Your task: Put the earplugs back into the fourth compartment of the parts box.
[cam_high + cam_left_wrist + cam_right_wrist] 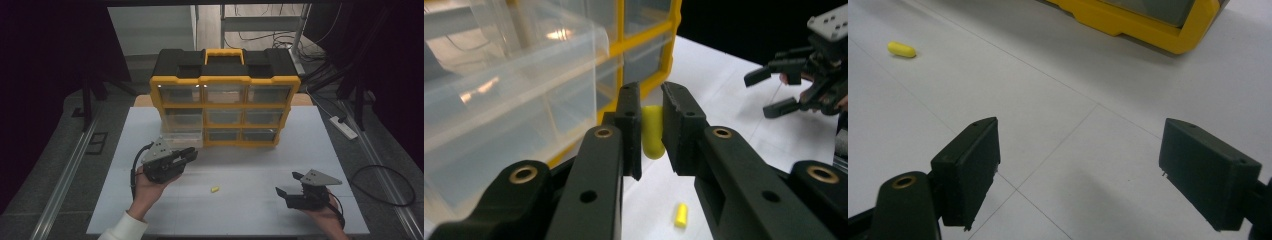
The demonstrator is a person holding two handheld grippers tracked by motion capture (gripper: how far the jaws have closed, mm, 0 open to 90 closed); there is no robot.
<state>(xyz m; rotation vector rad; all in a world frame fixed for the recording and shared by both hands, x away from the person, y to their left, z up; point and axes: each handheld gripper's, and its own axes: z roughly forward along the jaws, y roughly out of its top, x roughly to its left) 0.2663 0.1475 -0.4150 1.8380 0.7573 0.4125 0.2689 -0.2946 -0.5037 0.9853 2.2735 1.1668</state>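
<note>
My left gripper is shut on a small yellow capsule-shaped piece, held just in front of a pulled-out clear drawer at the lower left of the yellow and black drawer organizer. A second yellow piece lies loose on the white table. Over the table's right front, my right gripper stands open with nothing between its jaws; it also appears far off in the left gripper view.
The organizer stands at the back of the table, its other clear drawers shut. Off the table to the right lie a white power strip and black cables on the floor. A metal rail runs along the left.
</note>
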